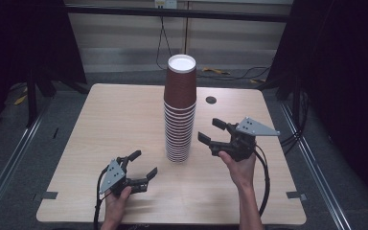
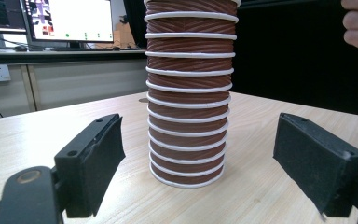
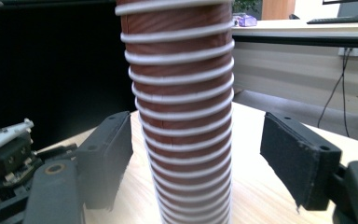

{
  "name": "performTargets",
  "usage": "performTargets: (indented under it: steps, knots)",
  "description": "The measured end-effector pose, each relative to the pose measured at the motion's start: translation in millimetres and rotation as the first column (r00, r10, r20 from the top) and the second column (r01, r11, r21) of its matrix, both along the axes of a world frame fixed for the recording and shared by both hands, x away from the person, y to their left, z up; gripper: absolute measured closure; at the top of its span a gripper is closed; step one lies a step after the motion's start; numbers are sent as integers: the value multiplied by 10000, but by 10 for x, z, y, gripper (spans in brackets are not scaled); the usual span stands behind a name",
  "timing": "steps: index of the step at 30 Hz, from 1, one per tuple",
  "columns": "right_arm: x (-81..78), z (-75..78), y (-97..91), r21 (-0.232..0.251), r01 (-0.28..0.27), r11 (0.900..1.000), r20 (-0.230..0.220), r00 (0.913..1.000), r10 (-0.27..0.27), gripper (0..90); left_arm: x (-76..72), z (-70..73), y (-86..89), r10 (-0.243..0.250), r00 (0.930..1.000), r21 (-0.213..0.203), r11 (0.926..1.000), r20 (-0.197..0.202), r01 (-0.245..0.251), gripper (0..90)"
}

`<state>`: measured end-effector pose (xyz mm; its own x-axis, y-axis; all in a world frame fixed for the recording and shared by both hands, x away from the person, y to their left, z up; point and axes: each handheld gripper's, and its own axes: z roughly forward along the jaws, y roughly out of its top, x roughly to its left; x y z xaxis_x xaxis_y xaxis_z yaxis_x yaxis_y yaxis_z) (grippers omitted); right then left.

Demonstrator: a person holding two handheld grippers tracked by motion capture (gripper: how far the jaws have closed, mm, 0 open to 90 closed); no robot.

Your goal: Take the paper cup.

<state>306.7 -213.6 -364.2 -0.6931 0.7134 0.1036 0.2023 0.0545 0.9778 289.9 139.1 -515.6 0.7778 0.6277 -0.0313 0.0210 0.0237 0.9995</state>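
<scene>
Two grippers, jaws spread and empty: left gripper (image 1: 141, 164) low at the near table (image 1: 105, 124) edge, right gripper (image 1: 210, 130) raised beside the cup stack (image 1: 179, 112) at mid-table (inverted, tall, narrow-footed). Risk: a one-sided push from a pad (image 3: 109, 156) could tip the column, or several nested cups may lift together

A pale wooden table (image 1: 115, 124) stands on grey floor (image 1: 9, 158), black curtains (image 1: 345, 72) alongside.
</scene>
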Motion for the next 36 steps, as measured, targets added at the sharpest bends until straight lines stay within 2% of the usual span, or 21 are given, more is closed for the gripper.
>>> performTargets:
  steps: [8,17,26,30,36]
  knots:
    - [90,150,48,-69,-360,9993,71,9993,360,250,0,0,2,-66,10000,23,10000,23,66,156]
    - [188,348,109,32,-826,9966,186,9964,825,207,1,0,3,-139,9999,14,9999,39,139,156]
    - [261,703,183,-413,-1125,9928,324,9930,1139,164,1,0,3,-150,9999,5,9999,38,150,156]
    - [260,855,269,-675,-1072,9919,509,9925,1107,165,1,0,3,-155,9999,11,9999,40,155,156]
    - [403,1077,335,-1033,-1450,9840,130,9890,1471,162,3,-1,2,-184,9998,-15,9998,51,184,156]
